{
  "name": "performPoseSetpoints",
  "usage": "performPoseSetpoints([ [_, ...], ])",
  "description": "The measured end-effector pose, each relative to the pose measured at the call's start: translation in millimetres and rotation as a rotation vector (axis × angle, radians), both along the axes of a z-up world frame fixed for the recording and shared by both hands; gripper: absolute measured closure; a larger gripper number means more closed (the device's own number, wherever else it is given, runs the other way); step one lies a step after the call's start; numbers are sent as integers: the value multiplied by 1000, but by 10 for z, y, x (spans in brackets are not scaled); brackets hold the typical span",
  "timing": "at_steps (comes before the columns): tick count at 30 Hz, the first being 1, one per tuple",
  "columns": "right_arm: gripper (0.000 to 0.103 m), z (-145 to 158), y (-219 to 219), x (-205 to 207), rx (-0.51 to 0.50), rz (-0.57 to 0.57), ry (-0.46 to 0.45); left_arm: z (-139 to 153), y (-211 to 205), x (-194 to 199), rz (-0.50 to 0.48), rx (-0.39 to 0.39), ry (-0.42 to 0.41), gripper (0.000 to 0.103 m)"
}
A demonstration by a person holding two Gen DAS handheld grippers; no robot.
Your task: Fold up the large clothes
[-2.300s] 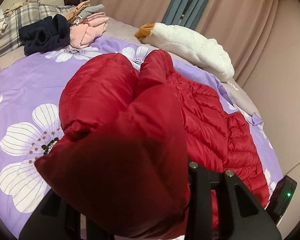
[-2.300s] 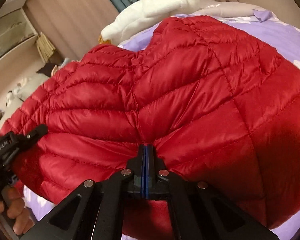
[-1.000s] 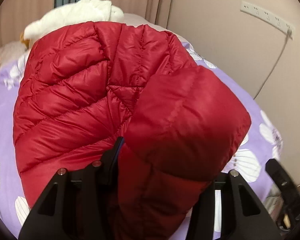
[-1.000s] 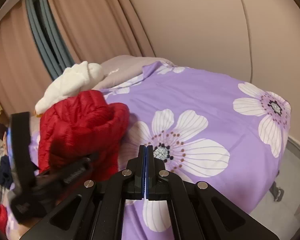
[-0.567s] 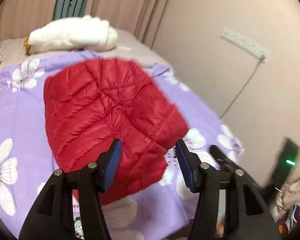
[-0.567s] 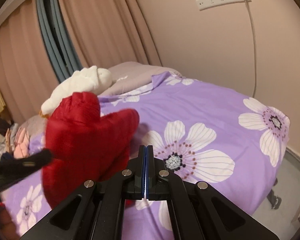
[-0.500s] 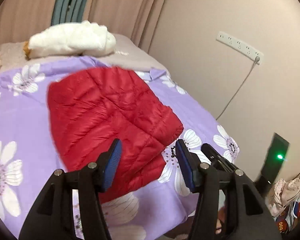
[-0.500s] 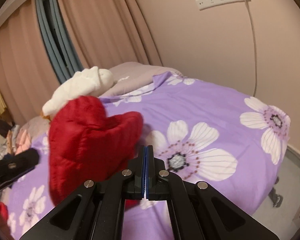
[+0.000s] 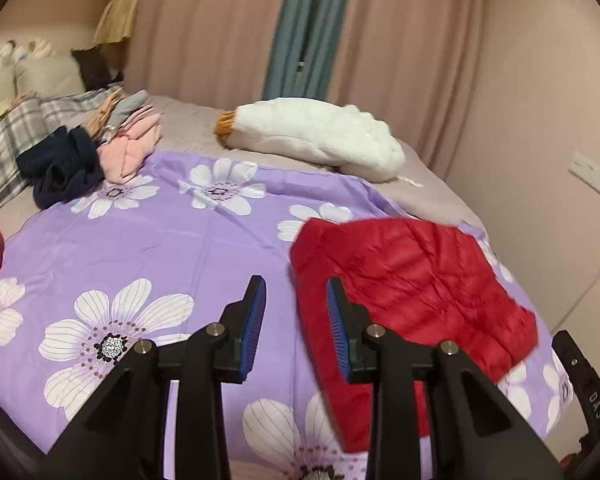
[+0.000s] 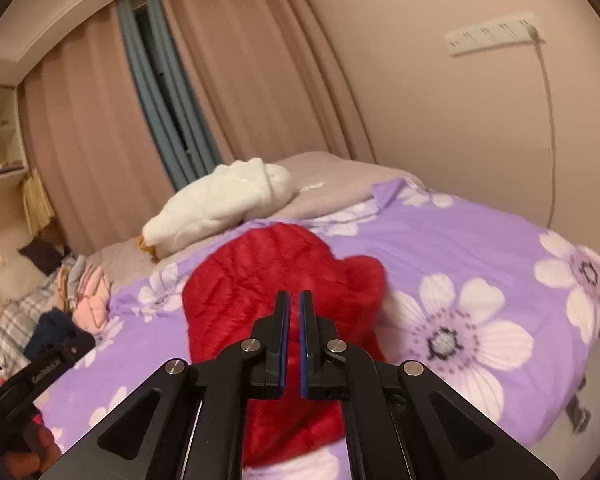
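Left wrist view: the red down jacket (image 9: 412, 280) is seen lying folded into a compact block on the purple flowered bedspread (image 9: 172, 240), on the side of the white goose plush (image 9: 320, 136) that is nearer the camera and well apart from it. The left gripper (image 9: 296, 312) is held above the bedspread with its blue-padded jaws apart and nothing between them; the jaws have just been closing, and the jacket's near edge is only overlapped in the picture by one pad. A heap of unfolded clothes (image 9: 80, 148) is seen level with the goose plush, off toward the pillows. A tip of the other tool is glimpsed at the picture's edge.

Right wrist view: the same jacket (image 10: 284, 280) is seen on the near side of the goose plush (image 10: 220, 204), just beyond the right gripper (image 10: 295, 312). A narrow slit shows between the pads, yet the jaws are taken as closed, and nothing is clamped.

The jacket is judged light, soft and puffy, with a slick quilted shell; a fold is likely to spring open, and a thin pinch is likely to slip. If it must be taken up again, a stitched seam or the doubled folded edge nearest the grippers is judged the better hold, with both layers caught together
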State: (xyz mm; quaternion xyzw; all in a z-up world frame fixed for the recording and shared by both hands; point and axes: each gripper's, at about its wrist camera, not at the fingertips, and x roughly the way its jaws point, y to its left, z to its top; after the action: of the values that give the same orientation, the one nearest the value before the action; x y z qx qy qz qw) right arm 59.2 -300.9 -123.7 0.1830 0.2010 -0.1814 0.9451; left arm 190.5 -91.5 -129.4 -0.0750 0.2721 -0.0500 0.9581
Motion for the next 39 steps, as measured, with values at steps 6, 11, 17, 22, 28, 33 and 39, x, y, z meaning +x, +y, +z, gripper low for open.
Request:
performPoseSetpoints([
  [6,103,-139,97,573,-78,23,90,-11,2,187,46,-2,9,73],
  [11,103,-755,-86,1017,-99,-23,329,-127,-79,322,54,26,7,73],
  [17,103,-1699,-184,1012,-261,-118,488,-361,-119,475,46,44,71,73],
  [22,103,-1667,-279,967,-204,-97,465,-413,-133,486,37,40,88,73],
  [28,103,-1406,-563,690,2,-45,387,-328,-194,505,29,43,65,71],
  [33,83,-926,-769,443,103,-18,232,-281,-294,528,18,46,40,71],
  [39,42,-459,-909,263,99,36,48,-249,-460,670,-8,29,17,73],
])
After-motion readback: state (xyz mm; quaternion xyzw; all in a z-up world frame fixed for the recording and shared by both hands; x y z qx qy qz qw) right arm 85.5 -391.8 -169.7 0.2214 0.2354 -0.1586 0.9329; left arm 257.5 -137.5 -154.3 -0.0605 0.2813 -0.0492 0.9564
